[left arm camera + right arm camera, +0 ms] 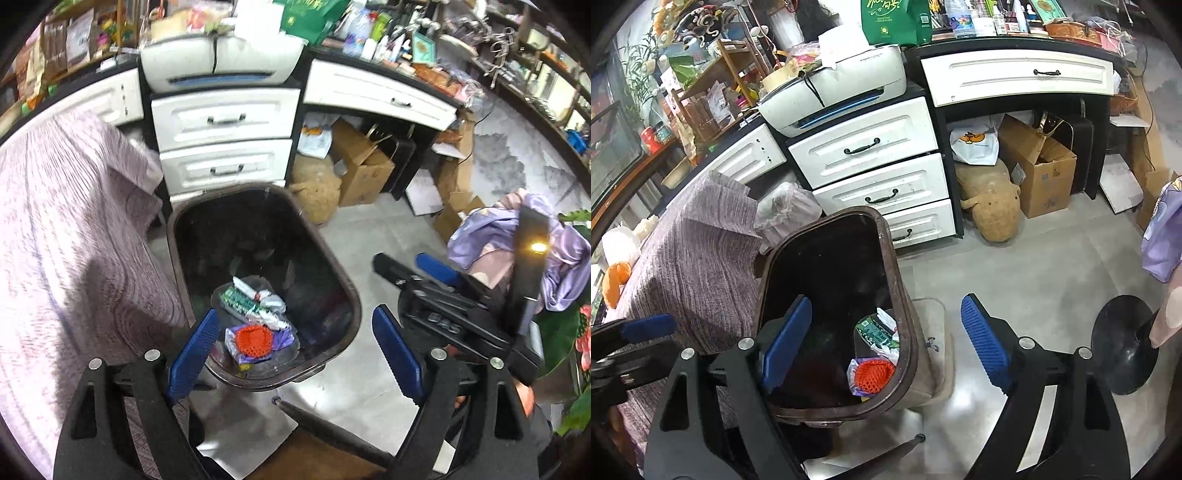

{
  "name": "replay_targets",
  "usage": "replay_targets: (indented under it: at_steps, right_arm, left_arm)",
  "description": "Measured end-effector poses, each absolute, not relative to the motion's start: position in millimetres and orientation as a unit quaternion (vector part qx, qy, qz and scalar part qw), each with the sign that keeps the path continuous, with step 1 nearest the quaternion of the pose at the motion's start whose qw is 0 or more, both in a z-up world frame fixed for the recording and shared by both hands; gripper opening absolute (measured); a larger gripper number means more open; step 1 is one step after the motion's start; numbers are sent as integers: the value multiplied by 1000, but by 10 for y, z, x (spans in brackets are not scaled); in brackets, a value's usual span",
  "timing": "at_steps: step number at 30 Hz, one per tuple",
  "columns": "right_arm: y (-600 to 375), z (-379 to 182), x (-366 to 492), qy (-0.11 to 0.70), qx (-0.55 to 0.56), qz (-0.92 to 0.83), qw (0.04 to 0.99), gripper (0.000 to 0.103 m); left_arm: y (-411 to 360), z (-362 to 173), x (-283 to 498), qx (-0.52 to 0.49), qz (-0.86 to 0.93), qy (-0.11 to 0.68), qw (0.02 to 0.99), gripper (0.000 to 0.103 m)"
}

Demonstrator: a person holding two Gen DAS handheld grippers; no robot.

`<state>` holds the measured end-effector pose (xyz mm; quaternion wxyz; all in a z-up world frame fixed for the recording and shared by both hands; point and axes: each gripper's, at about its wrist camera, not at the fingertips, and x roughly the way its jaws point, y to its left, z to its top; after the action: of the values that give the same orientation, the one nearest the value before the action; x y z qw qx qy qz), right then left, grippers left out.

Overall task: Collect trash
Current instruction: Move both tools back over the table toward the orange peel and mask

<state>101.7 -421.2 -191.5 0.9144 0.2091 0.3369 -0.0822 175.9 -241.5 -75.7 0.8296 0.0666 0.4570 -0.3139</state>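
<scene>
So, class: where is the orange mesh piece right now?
In both wrist views the orange mesh piece lies inside the dark bin, at its near end, just below the green-and-white wrapper.

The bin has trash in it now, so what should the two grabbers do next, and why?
Probably lift both away and look for more trash. The left gripper and right gripper are open and empty above the bin, and the red mesh piece and green wrapper already lie inside.
</scene>
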Motion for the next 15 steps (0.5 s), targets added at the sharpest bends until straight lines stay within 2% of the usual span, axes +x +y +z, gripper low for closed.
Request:
replay_targets:
  at_steps: [12,15]
  right_arm:
    - [-3802,-1377,1208,312,161,-12,936,84]
    - [-3566,-1200,1325,306,145,26,941,90]
  left_arm:
    - [-1826,-404,1635,63,-282,411,865,94]
    - [-1588,-380,1628,63,-263,407,873,96]
